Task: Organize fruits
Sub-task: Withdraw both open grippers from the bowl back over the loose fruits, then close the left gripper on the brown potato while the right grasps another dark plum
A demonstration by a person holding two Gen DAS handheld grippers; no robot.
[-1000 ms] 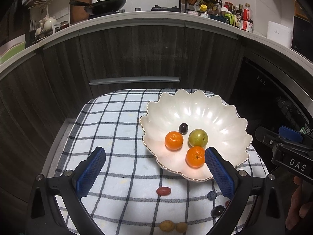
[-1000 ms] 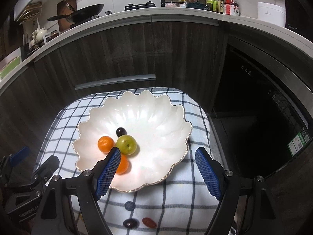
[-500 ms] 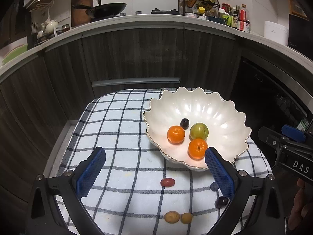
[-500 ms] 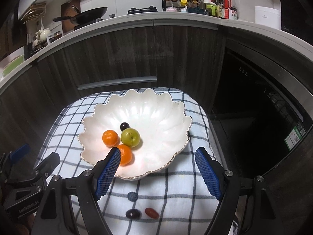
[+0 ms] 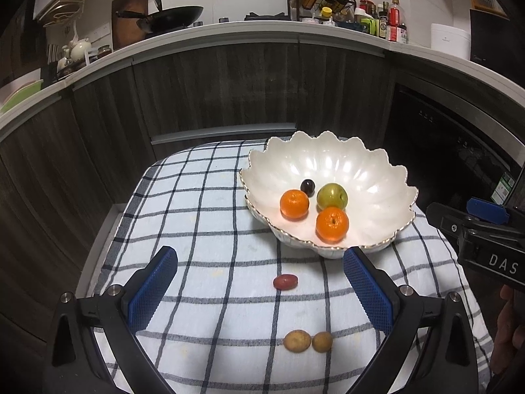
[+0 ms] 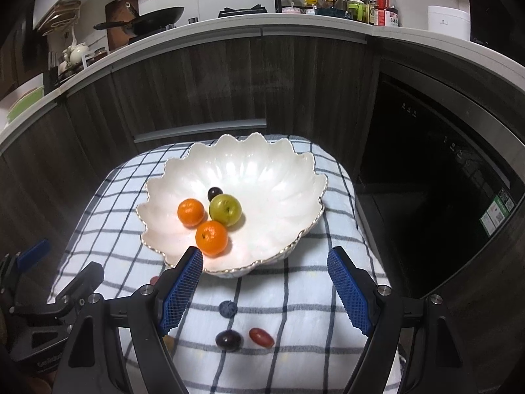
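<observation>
Both tools hung empty, jaws spread: the left gripper point(image 5: 259, 285) over two brown fruits point(image 5: 307, 340) and a red grape point(image 5: 285, 281), the right gripper point(image 6: 264, 287) over a dark grape point(image 6: 228, 340). All lay on the cloth nearer than the white bowl point(image 6: 279, 177). Gathering looked unfinished; the next pick probably needed a descent onto one grape.

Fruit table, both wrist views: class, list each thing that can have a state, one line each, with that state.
Left gripper: open, holding nothing.
Right gripper: open, holding nothing.
Scalloped white bowl: upright on the checked cloth, partly filled.
Two oranges, green fruit, dark grape: in the bowl.
Red grape, two small brown fruits: loose on the cloth.
Blueberry, dark grape, red grape: loose on the cloth.
</observation>
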